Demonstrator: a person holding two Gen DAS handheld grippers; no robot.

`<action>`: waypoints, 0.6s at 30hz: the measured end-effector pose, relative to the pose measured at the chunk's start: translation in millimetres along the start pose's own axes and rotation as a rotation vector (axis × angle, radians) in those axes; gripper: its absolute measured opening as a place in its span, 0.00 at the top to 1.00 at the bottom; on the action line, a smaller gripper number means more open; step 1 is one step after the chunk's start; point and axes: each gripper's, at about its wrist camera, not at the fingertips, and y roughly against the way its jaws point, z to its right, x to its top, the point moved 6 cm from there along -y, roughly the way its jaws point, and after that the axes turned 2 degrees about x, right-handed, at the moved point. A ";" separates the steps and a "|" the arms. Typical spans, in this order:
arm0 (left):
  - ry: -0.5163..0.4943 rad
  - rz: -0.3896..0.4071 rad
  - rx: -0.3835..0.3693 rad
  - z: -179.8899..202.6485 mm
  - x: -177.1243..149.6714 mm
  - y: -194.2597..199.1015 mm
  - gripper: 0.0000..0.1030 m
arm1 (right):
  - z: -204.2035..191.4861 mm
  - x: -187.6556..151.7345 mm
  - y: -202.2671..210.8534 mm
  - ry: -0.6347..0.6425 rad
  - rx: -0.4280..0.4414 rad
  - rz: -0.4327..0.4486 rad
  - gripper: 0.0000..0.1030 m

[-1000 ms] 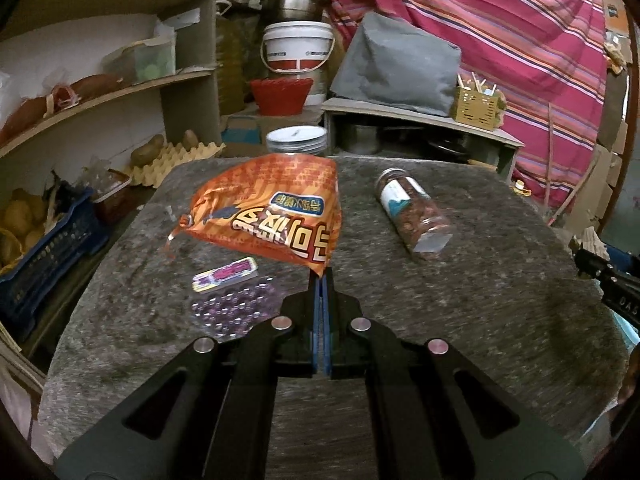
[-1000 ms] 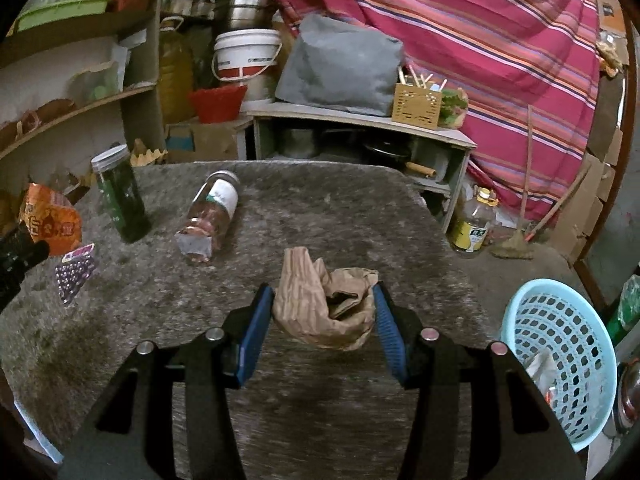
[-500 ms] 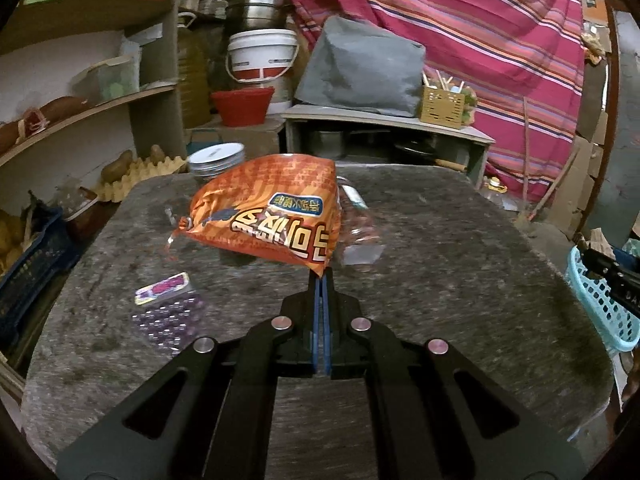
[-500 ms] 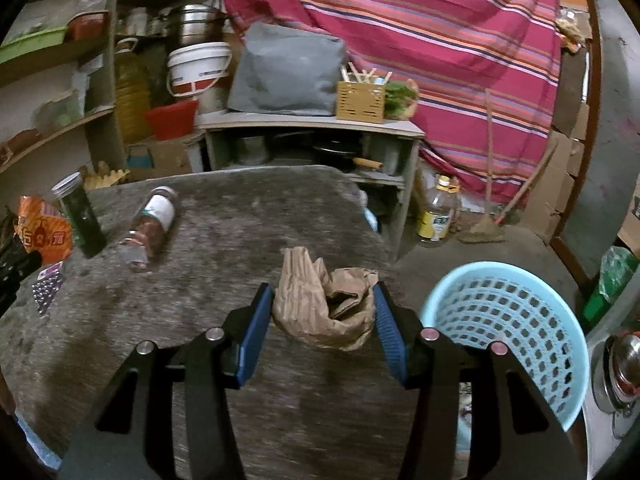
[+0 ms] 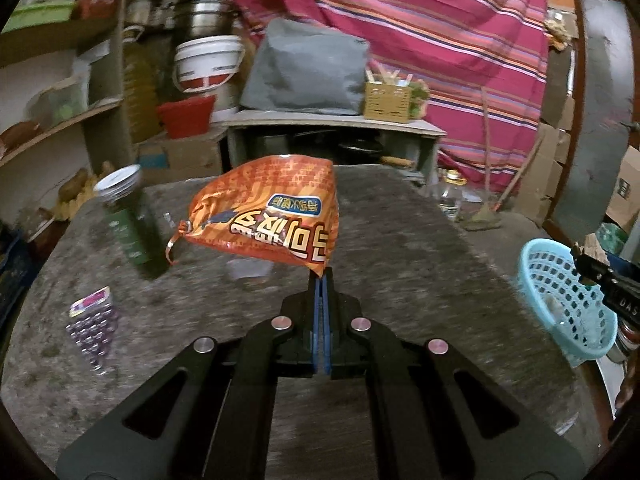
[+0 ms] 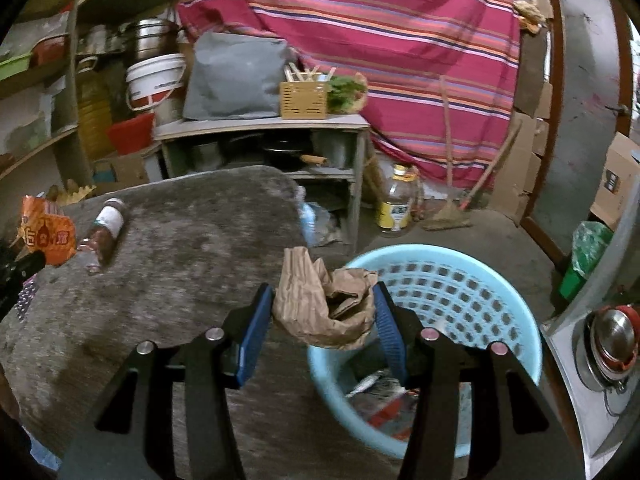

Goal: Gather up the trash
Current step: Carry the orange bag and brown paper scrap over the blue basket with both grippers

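Note:
My left gripper (image 5: 322, 280) is shut on a corner of an orange snack bag (image 5: 268, 216) and holds it above the grey table (image 5: 420, 264). The bag also shows at the left in the right wrist view (image 6: 48, 232). My right gripper (image 6: 324, 312) is shut on a crumpled brown paper bag (image 6: 324, 304) at the table's right edge, partly over the light blue basket (image 6: 460, 292). The basket holds some trash and shows at the right in the left wrist view (image 5: 560, 296).
A green jar (image 5: 128, 224) stands on the table and a blister pack (image 5: 94, 320) lies at the left. A jar (image 6: 102, 232) lies on its side. A shelf unit (image 6: 260, 128), an oil bottle (image 6: 396, 204) and a broom (image 6: 452, 200) stand behind.
Both grippers have swung to the right with their loads. The blue basket has come closer, and the paper bag now hangs at its rim.

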 end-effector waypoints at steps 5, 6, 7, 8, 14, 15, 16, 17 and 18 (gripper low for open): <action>-0.053 0.020 -0.054 54.4 8.1 -1.5 1.00 | 42.6 0.7 4.1 -0.033 -0.044 0.013 0.50; -0.066 0.022 -0.068 68.0 9.5 -3.5 1.00 | 51.4 0.3 4.1 -0.041 -0.052 0.014 0.50; -0.073 0.022 -0.078 76.8 9.6 -4.3 1.00 | 59.1 -0.4 4.3 -0.046 -0.063 0.015 0.50; -0.085 0.021 -0.095 91.0 9.8 -6.1 1.00 | 71.5 -1.6 4.8 -0.057 -0.080 0.017 0.50; -0.144 0.014 -0.201 169.9 5.8 -14.5 1.00 | 121.9 -9.3 5.5 -0.109 -0.143 0.010 0.50; -0.152 0.013 -0.218 182.1 5.5 -16.0 1.00 | 128.2 -11.8 4.3 -0.113 -0.153 0.005 0.50; -0.165 0.010 -0.241 196.9 4.3 -17.3 1.00 | 137.9 -14.7 1.9 -0.121 -0.168 -0.004 0.50; -0.176 0.008 -0.256 208.5 3.2 -18.3 1.00 | 144.4 -16.7 0.5 -0.129 -0.176 -0.010 0.50; -0.190 0.006 -0.274 221.8 1.9 -18.9 1.00 | 149.3 -19.4 -0.2 -0.138 -0.180 -0.014 0.50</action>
